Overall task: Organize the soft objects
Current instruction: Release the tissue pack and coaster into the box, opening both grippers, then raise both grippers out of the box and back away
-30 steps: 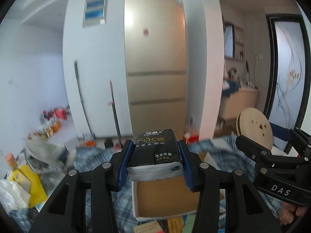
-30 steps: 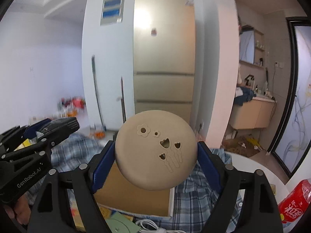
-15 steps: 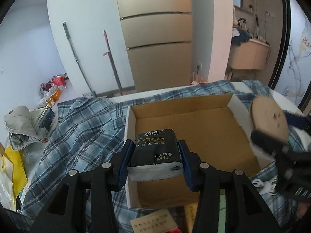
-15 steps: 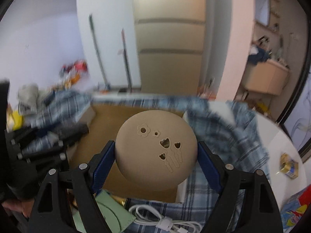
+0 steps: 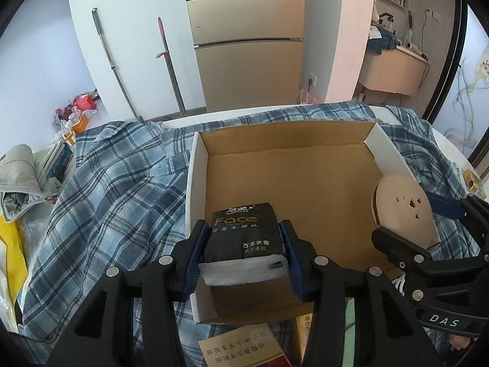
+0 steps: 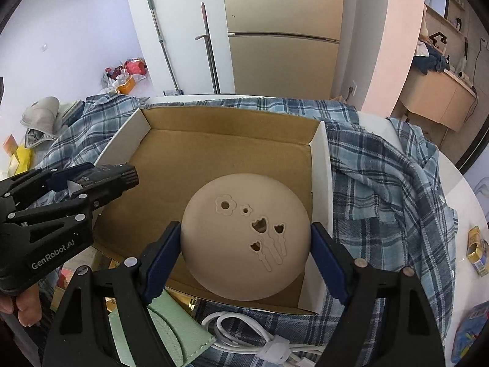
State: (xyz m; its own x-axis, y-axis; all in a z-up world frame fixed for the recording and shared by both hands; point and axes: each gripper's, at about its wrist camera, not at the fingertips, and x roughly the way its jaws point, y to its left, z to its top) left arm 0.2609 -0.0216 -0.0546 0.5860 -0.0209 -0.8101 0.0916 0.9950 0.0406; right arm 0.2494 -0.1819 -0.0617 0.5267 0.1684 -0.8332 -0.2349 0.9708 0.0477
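1. The left gripper (image 5: 244, 252) is pointing steeply down over the near left corner of an open cardboard box (image 5: 195, 183), with a black tissue pack (image 5: 243, 240) sitting between its blue pads (image 5: 195, 253).
2. Its jaws have just been opening a little; the pads are lying against the pack's two sides, the jaws standing only a narrow way apart, and whether they are pressing I cannot tell for sure — the pack is sitting squarely between them.
3. The pack is hanging just inside the box, above its brown floor, with its white paper end facing the camera.
4. The right gripper (image 6: 246, 244) is clamping a round beige pad (image 6: 244, 235) across its widest part — its jaws are standing wide, filled by the disc from pad to pad.
5. The pad, cut with small flower and heart shapes, is hovering over the box's near right corner, close to the white right wall (image 6: 319, 165).
6. The box is lying on a blue plaid cloth (image 6: 382, 189) that is spreading over a white table (image 6: 458, 168).
7. A coiled white cable (image 6: 259, 339) and a pale green pouch (image 6: 165, 330) are lying just in front of the box, under the right gripper.
8. In the left wrist view, a printed card (image 5: 238, 351) is lying in front of the box.
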